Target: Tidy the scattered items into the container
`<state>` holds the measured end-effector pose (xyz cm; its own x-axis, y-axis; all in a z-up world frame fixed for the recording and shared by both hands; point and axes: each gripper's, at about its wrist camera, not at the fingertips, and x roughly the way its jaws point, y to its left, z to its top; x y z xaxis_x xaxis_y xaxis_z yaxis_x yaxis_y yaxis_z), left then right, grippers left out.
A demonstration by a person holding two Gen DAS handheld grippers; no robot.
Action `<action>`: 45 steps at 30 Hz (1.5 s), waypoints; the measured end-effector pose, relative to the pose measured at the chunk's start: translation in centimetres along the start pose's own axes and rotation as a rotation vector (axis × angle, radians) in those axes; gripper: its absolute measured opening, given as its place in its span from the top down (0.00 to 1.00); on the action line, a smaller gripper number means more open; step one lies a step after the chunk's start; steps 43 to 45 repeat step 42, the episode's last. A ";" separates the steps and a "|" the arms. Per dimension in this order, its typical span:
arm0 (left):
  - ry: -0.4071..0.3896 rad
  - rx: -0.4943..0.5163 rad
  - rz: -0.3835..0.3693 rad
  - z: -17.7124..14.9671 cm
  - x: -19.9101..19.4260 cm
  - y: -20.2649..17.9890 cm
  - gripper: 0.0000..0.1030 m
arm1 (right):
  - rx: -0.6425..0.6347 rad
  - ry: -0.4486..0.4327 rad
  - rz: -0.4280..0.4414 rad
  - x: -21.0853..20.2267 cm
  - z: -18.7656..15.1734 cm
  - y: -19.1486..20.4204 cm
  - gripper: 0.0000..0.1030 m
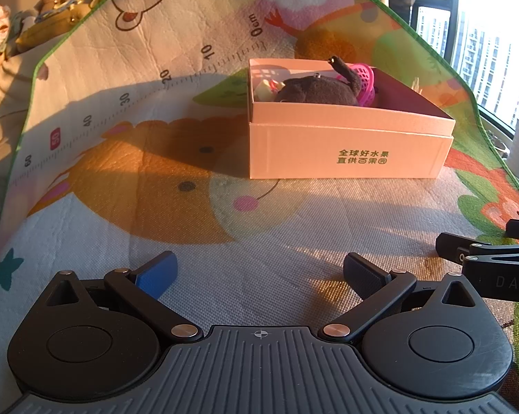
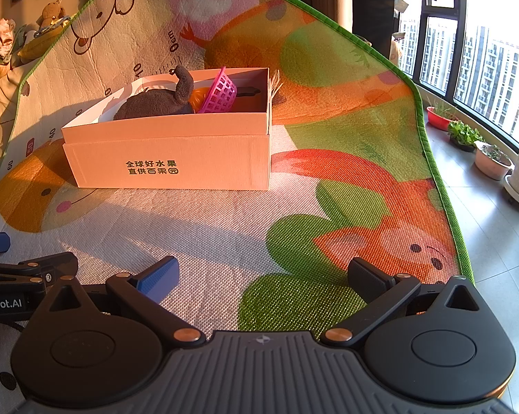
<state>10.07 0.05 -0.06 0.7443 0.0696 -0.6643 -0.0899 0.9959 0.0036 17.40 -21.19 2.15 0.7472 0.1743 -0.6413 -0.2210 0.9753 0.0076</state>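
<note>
Open play mat (image 1: 259, 227) is left in front of the pink cardboard box (image 1: 345, 151). The box's left half is filled by a dark plush toy (image 1: 314, 91) and a magenta plastic basket (image 2: 221, 91); its right end is clear.

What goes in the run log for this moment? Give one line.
left tool: open, empty | right tool: open, empty | box: holds dark plush, pink basket | mat: nothing loose seen

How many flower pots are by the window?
3: a red pot farthest back, a dark pot with leafy greens in the middle, a pink pot nearest. More may be hidden.
</note>
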 end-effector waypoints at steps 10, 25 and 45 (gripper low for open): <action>0.001 0.000 0.000 0.0 0.0 0.0 0.00 | 0.000 0.000 0.000 0.0 0.0 0.0 0.00; 0.010 0.008 -0.016 0.1 0.0 0.3 0.00 | 0.000 0.000 0.000 0.0 0.0 0.0 0.00; 0.020 0.000 -0.003 0.6 0.4 0.1 0.00 | 0.000 0.000 0.000 0.1 0.0 0.0 0.00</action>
